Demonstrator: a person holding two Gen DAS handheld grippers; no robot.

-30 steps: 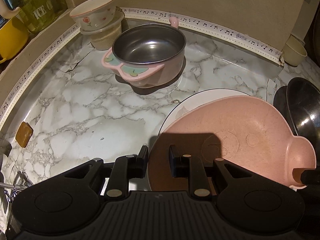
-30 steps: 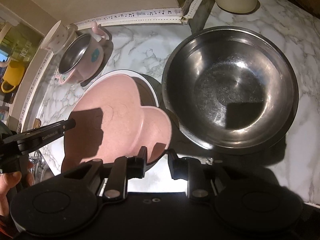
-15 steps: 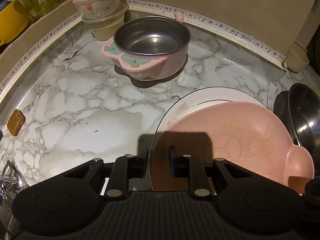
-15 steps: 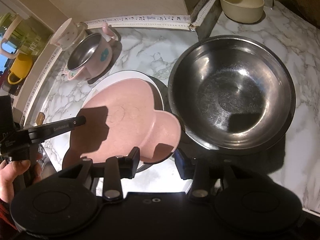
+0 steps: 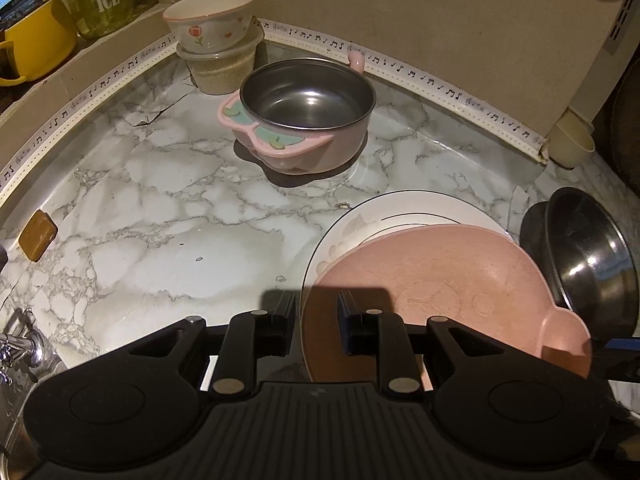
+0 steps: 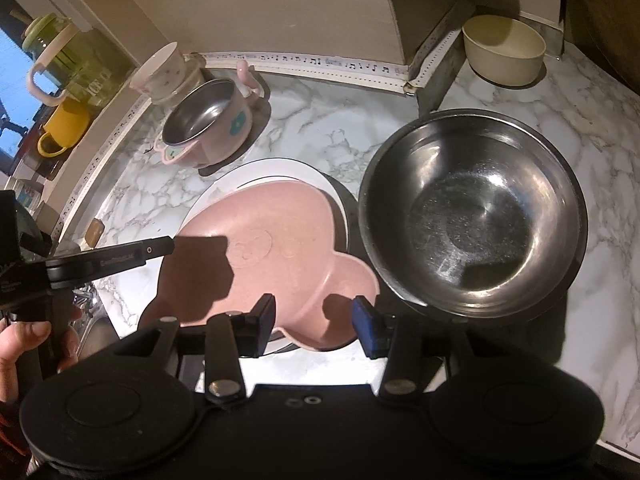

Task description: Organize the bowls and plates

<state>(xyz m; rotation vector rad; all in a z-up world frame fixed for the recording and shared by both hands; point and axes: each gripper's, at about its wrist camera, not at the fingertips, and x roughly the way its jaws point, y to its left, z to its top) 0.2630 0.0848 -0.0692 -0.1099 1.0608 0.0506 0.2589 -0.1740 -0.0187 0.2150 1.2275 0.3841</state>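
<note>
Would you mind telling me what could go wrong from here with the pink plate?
1. The right gripper has just been opening its jaws around the pink plate's ear, so only the left gripper pinches the rim. Held by one edge, the plate may tilt or slip onto the white plate beneath.
2. The steel bowl sits close beside that ear, and a sideways move could knock it.
</note>
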